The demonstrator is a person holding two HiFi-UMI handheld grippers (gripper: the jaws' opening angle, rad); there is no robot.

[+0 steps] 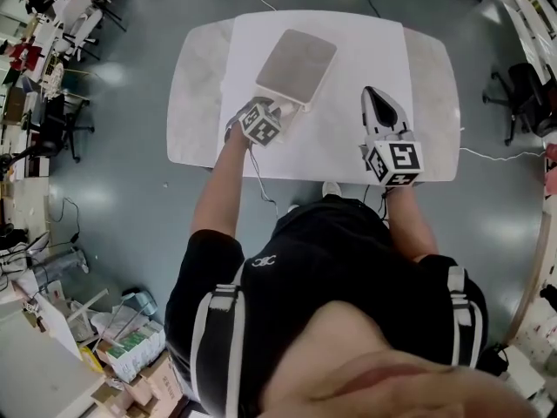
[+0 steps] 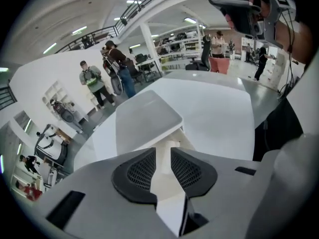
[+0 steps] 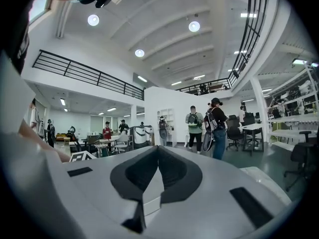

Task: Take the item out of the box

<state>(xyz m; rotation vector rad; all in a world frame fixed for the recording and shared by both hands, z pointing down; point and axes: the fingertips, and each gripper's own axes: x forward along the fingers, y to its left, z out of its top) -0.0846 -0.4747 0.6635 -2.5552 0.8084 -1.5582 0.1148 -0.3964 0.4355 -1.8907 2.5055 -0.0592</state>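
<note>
A flat box with a grey-tan lid lies closed on the white table, left of centre. My left gripper is at the box's near corner. In the left gripper view the box lies just ahead of this gripper. Its jaws stand a little apart, and a white edge of the box shows in the gap between them. My right gripper is to the right of the box, clear of it, pointing away from me. Seen from its own camera, this gripper is shut with nothing in it.
A white sheet covers the table's middle. A cable hangs off the near edge. Grey floor surrounds the table, with an office chair to the right and desks to the left. People stand in the hall beyond.
</note>
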